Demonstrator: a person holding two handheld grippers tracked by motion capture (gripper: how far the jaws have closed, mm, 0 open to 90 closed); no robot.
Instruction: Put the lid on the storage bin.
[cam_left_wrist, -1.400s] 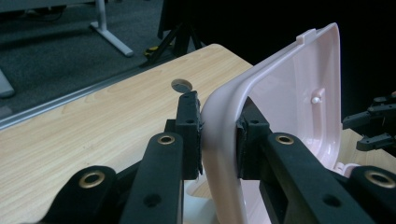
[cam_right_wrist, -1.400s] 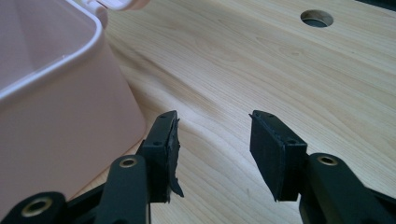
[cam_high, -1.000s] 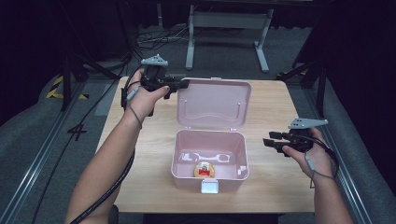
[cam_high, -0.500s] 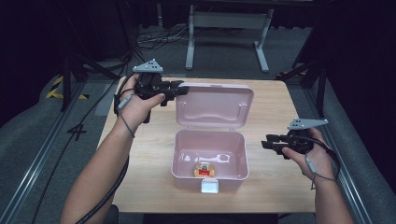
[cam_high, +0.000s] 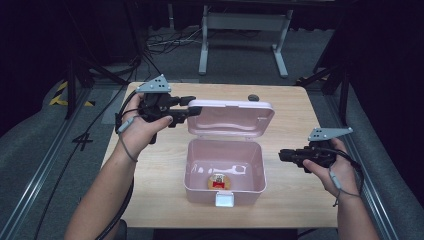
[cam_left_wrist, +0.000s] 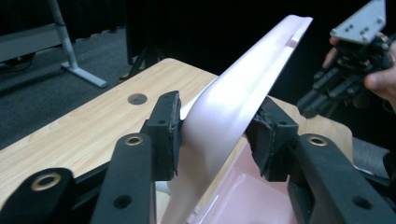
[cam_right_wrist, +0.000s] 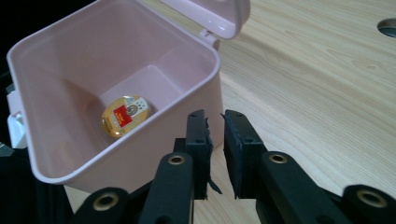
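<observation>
The surface carried one landmark, the pink box, which sat near its middle with the white latch facing me, I judged so that both hands could reach it. Its lid stood tilted back behind the box on its hinge, and I had my left hand-held gripper at the lid's left edge; the left gripper view showed both pads set against the lid, clamped on it, which I took as the reason the lid stood open rather than falling either way. My right hand-held gripper hovered just right of the box, jaws nearly together on nothing, apparently waiting. Inside the box, on its floor toward the latch side, lay a small round gold-and-red tin, flat and untouched.
</observation>
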